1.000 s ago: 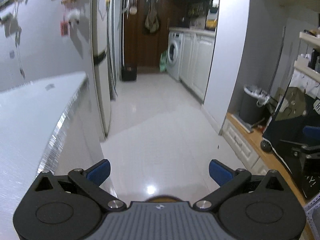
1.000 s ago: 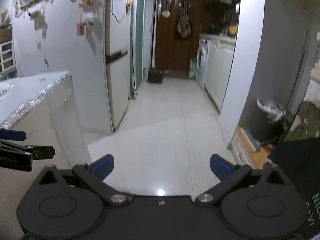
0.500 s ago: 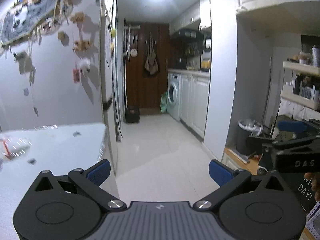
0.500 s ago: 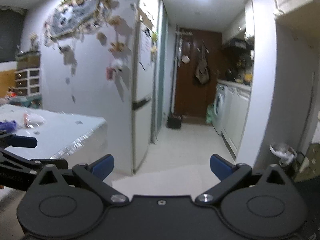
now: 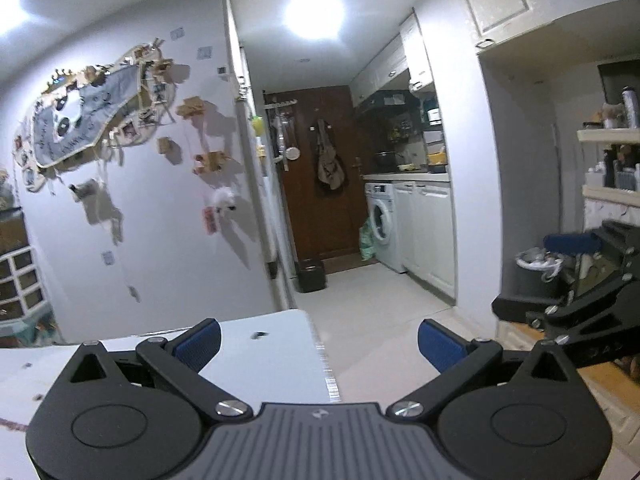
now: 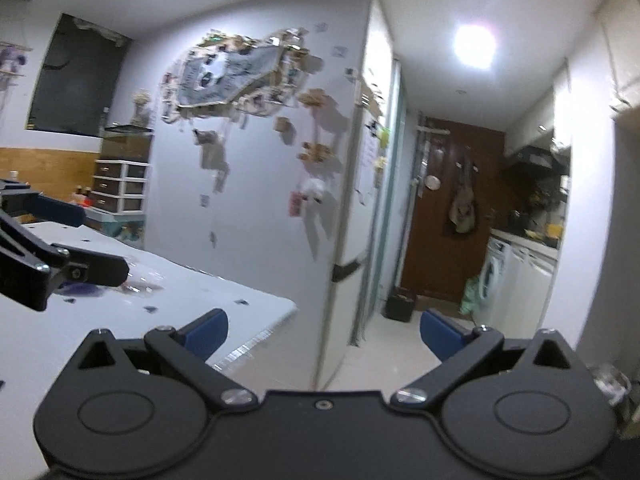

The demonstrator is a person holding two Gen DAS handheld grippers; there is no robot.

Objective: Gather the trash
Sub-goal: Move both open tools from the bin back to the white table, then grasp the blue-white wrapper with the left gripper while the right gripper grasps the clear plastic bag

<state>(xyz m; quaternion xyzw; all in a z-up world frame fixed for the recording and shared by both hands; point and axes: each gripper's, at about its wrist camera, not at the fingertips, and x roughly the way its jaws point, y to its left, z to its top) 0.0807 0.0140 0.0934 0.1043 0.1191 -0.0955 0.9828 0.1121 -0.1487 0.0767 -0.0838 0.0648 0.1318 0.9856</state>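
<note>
Left gripper (image 5: pixel 319 342) and right gripper (image 6: pixel 324 331) both spread wide, empty — held over white table (image 5: pixel 276 354); bin (image 5: pixel 536 276) well apart.

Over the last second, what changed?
Both grippers tilted up: views went from the floor to the wall and ceiling lights, and the white table top with small scraps came into view. Left gripper and right gripper stayed open and empty; nothing was picked up or released.
</note>
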